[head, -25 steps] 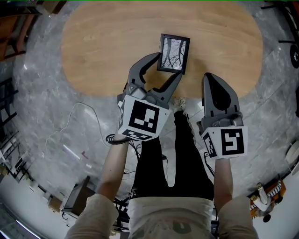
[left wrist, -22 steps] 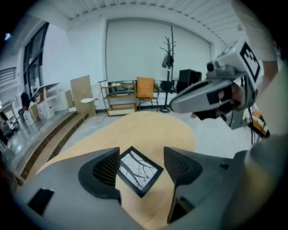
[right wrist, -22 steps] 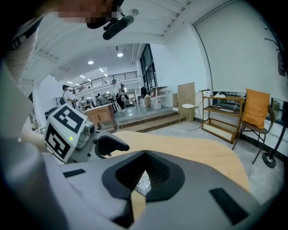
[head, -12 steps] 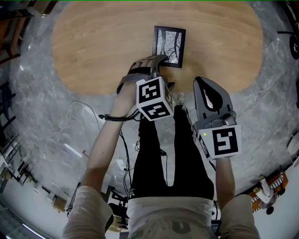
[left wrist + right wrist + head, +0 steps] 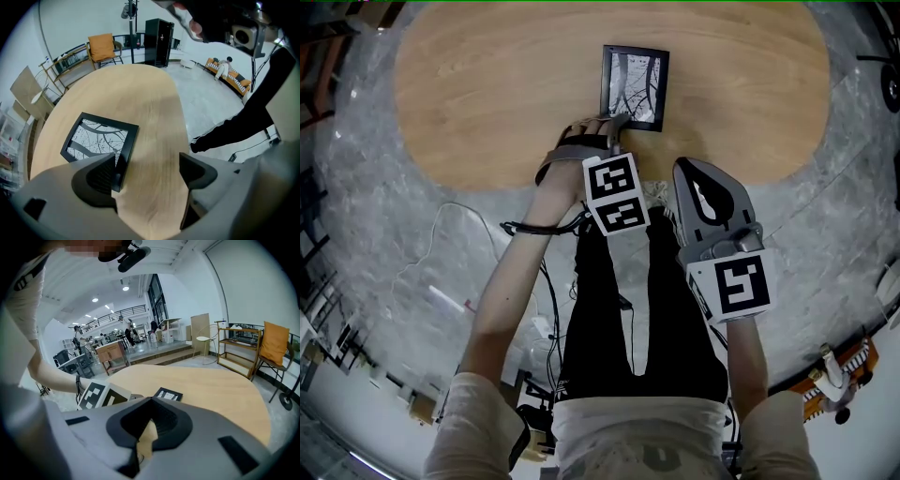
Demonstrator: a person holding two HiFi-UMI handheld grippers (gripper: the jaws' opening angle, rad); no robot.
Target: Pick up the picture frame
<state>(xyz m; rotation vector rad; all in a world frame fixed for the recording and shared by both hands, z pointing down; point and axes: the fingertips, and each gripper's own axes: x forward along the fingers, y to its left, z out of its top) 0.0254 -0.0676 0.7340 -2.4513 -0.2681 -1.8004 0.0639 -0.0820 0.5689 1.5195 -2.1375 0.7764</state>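
Picture frame (image 5: 634, 87) lies flat on the far middle of the wooden table (image 5: 487, 84). My left gripper (image 5: 147, 171) has just been opening; its wide jaws hold nothing, and I'd bring them astride the frame's near edge before closing. My right gripper (image 5: 147, 427) hangs empty at near right, jaws together.

This is a large open work hall, perhaps a lab: a high ceiling (image 5: 105, 292) with round lights (image 5: 125, 288), an upper gallery (image 5: 101, 319) with a railing (image 5: 111, 314), work desks (image 5: 111, 355) with people (image 5: 76, 331) standing near them, and loose cables (image 5: 514, 228) on the grey floor (image 5: 375, 187) beside an oval wooden table (image 5: 487, 84).
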